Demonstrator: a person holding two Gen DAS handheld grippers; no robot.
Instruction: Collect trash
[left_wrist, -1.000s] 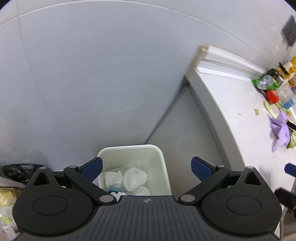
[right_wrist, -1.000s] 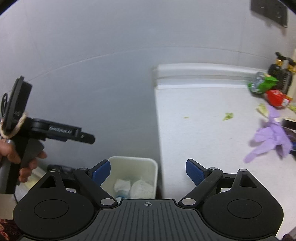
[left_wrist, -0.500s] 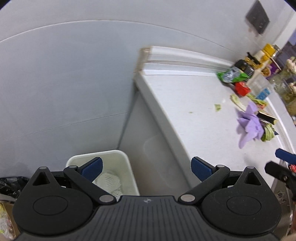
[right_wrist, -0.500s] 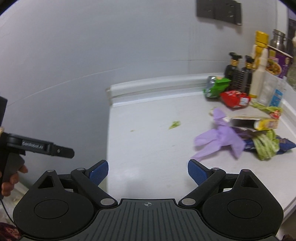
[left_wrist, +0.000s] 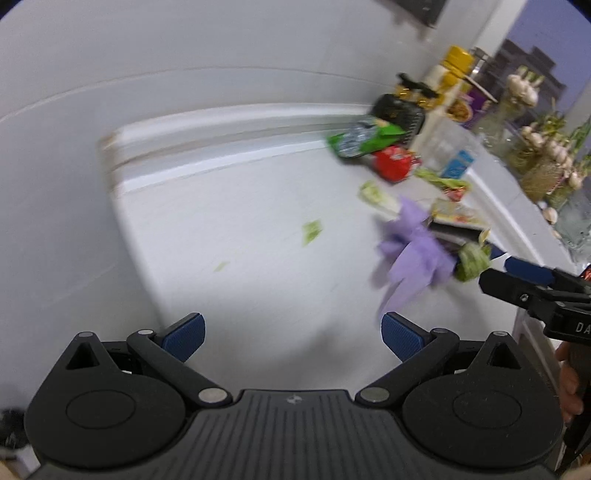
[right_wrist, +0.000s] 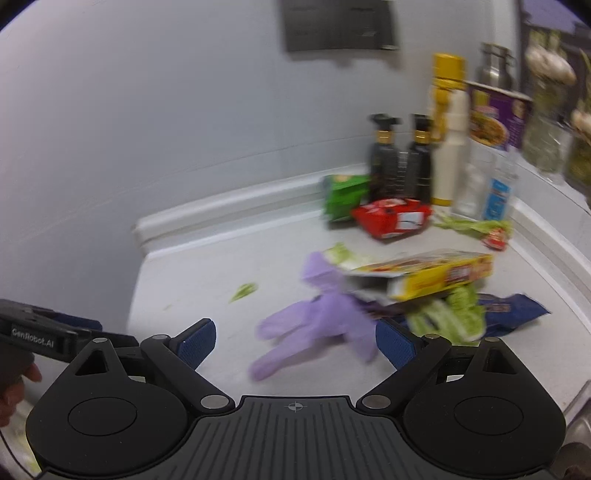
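Both of our hand-held grippers, left (left_wrist: 291, 330) and right (right_wrist: 295, 341), are spread wide and carry nothing. We see the crumpled lilac rubber glove (right_wrist: 317, 317) lying on the white surface (right_wrist: 207, 273), just ahead of the right one, beside a yellow cardboard box (right_wrist: 436, 275), a red snack packet (right_wrist: 391, 218) and a green wrapper (right_wrist: 343, 197).

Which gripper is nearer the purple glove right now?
Right. The right gripper is open with the purple glove lying just ahead between its fingers; the left gripper, also open, sits farther back and off to the glove's left.
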